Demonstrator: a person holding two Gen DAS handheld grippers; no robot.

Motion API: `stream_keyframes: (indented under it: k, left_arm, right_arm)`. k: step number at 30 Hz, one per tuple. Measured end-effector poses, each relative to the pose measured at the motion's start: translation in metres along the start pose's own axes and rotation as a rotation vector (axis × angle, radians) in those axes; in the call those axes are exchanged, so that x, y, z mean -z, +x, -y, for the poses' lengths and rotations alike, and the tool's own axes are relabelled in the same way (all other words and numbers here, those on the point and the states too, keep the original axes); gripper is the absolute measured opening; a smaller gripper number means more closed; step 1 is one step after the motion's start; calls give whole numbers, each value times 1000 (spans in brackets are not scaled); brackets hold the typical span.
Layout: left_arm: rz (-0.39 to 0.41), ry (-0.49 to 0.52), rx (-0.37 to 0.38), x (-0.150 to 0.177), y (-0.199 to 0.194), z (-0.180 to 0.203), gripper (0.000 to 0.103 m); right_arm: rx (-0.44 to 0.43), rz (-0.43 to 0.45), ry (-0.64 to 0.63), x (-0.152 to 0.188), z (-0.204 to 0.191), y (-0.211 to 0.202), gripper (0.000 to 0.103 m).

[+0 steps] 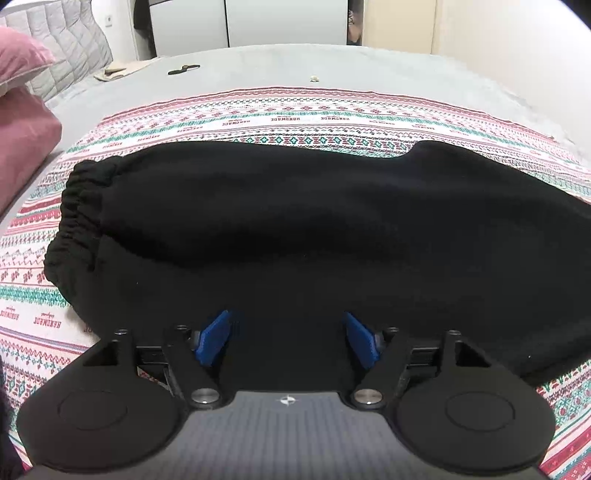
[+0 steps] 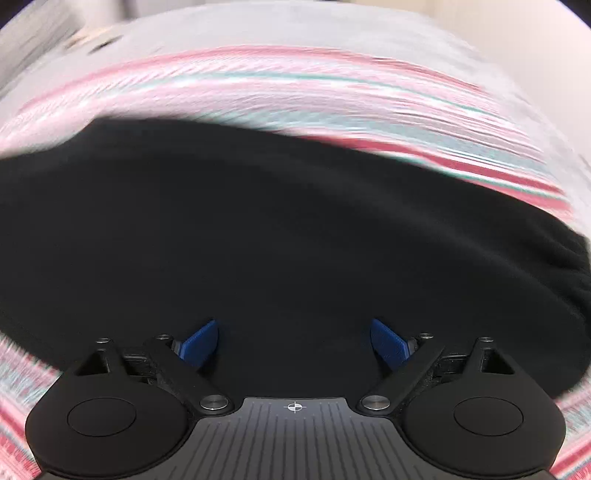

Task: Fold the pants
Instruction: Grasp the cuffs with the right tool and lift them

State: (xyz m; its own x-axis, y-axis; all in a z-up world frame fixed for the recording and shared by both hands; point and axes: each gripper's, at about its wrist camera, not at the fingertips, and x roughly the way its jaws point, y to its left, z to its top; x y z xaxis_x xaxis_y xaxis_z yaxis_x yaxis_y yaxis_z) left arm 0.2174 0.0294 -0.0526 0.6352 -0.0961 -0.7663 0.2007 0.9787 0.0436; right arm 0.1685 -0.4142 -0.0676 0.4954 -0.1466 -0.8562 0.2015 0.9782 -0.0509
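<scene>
Black pants (image 1: 280, 229) lie folded lengthwise on a patterned cloth, with the gathered elastic waistband (image 1: 79, 206) at the left. My left gripper (image 1: 286, 321) is open with blue pads (image 1: 214, 338) apart, just above the near edge of the pants, holding nothing. In the right wrist view the pants (image 2: 280, 229) fill the middle, with a gathered end at the far right (image 2: 576, 273). My right gripper (image 2: 293, 328) is open over the black fabric, empty. That view is motion-blurred.
The patterned red, green and white cloth (image 1: 295, 118) covers a grey bed (image 1: 369, 70). Pink pillows (image 1: 26, 125) lie at the left. A small dark object (image 1: 183, 69) and a beige cloth (image 1: 118, 70) lie at the far side. White cabinets (image 1: 258, 22) stand behind.
</scene>
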Motion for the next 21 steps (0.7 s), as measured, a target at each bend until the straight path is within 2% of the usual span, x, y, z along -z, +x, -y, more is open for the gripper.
stream_keyframes:
  k: [3, 6, 7, 8, 10, 11, 13, 15, 16, 17, 21]
  left_arm:
    - [-1, 3, -9, -1, 0, 3, 96]
    - [-5, 1, -3, -1, -2, 6, 96]
    - [-6, -2, 3, -1, -2, 6, 96]
    - [-6, -5, 8, -2, -2, 7, 96]
    - [-5, -18, 16, -3, -3, 7, 96]
    - [-4, -26, 23, -3, -4, 6, 95]
    - [-2, -38, 41, -4, -6, 8, 95]
    - [4, -44, 55, -5, -9, 12, 96]
    - [7, -43, 62, -5, -10, 14, 95]
    - [9, -41, 69, -6, -11, 16, 96]
    - [13, -36, 89, -7, -13, 22, 96]
  right_arm:
    - [104, 12, 158, 2, 62, 4, 91]
    - [178, 69, 389, 14, 130, -1, 90]
    - [161, 105, 473, 21, 151, -6, 83]
    - [105, 126, 555, 27, 167, -9, 78]
    - [55, 158, 737, 39, 190, -26, 53]
    - [47, 180, 793, 42, 193, -35, 50]
    - [24, 242, 821, 44, 199, -50, 58]
    - [98, 207, 816, 42, 206, -52, 72]
    - [122, 188, 829, 45, 210, -51, 72]
    - [109, 183, 848, 50, 213, -50, 72]
    - [3, 202, 928, 66, 227, -45, 71]
